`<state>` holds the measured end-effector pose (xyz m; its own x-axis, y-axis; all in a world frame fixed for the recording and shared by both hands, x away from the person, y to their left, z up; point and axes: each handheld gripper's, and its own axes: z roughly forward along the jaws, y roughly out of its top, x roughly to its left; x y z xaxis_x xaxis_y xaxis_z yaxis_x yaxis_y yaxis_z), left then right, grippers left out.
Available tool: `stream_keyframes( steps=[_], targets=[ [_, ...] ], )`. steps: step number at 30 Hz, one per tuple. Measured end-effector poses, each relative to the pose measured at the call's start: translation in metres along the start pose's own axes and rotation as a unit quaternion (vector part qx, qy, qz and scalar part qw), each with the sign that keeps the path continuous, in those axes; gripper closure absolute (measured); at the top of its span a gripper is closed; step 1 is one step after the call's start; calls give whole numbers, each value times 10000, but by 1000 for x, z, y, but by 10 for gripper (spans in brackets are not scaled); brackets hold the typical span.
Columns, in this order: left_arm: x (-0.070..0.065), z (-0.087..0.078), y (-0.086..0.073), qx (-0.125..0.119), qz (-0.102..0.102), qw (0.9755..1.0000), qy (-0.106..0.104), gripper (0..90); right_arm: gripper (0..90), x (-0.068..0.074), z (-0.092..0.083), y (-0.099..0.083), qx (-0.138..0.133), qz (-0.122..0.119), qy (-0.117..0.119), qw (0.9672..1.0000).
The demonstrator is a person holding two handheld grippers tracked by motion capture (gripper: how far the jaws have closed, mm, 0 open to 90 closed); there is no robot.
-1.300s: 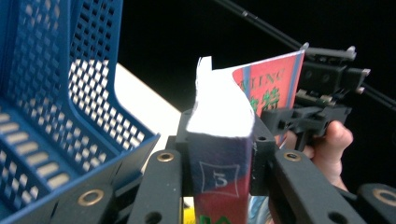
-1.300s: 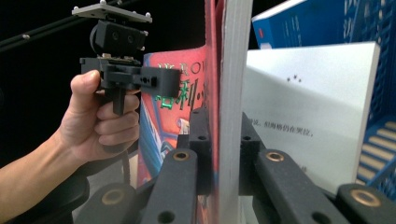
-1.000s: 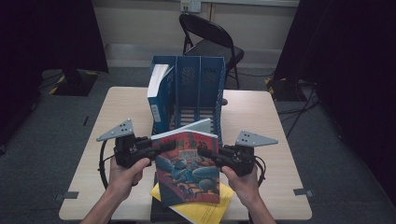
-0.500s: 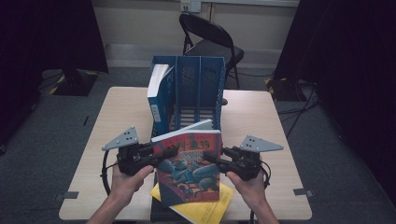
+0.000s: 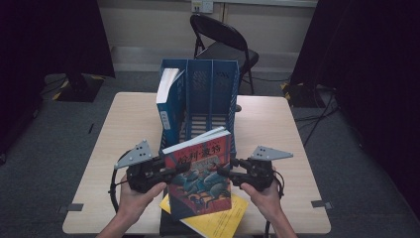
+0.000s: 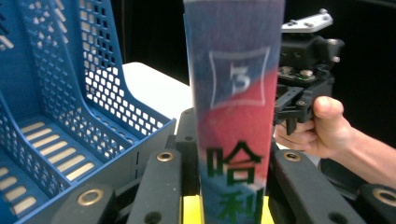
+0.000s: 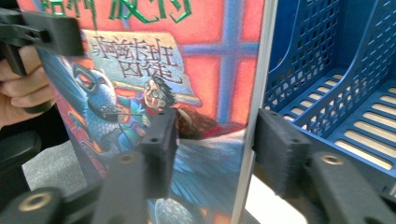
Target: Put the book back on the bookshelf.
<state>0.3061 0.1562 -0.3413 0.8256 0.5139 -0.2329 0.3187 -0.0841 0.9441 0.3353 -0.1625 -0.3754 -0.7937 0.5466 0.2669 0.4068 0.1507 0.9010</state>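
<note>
The left gripper [image 5: 171,171] is clamped on the spine of the book [image 5: 200,173], held upright just before the blue rack [image 5: 208,99]. The right gripper [image 5: 225,172] has sunk slightly since earlier; its jaws have just been opening and now straddle the fore-edge without pressing

blue rack [image 5: 218,94] blocks ahead; middle slots open, left slot [image 5: 168,99] filled

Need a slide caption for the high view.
Left claw grips a red-covered book upright before a blue file rack; right claw opens at its page edge.
</note>
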Motion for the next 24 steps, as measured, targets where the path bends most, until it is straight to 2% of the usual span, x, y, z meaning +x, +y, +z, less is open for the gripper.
stream_keyframes(
  steps=[1,3,7,8,10,14,16,20,23,24],
  targets=[
    [0,0,0,0,0,10000,0,722,518,0,0,0,0,0,0,10000],
    [4,2,-1,21,-154,9998,-83,722,539,0,-1,0,9,-27,-14,10000],
    [4,9,-3,130,-195,9997,-82,709,549,0,-1,1,14,-24,-16,10000],
    [3,15,-4,254,-220,9994,-85,702,560,0,-1,1,30,-25,1,10000],
    [3,21,-6,306,-253,9992,-81,698,568,1,-1,1,19,-29,22,10000],
    [4,23,-4,325,-275,9991,-57,723,591,2,-1,2,40,-65,-15,10000],
    [5,24,-3,335,-282,9989,-170,735,601,0,-1,3,-12,-16,11,10000],
    [5,22,1,97,-127,9997,-208,740,588,1,1,10,-153,-55,-22,9999],
    [3,22,8,-8,237,9996,-166,740,583,3,-1,17,-364,-116,-125,9992],
    [3,21,9,-62,415,9989,-193,739,580,3,-2,19,-445,-164,-133,9988]
  ],
)
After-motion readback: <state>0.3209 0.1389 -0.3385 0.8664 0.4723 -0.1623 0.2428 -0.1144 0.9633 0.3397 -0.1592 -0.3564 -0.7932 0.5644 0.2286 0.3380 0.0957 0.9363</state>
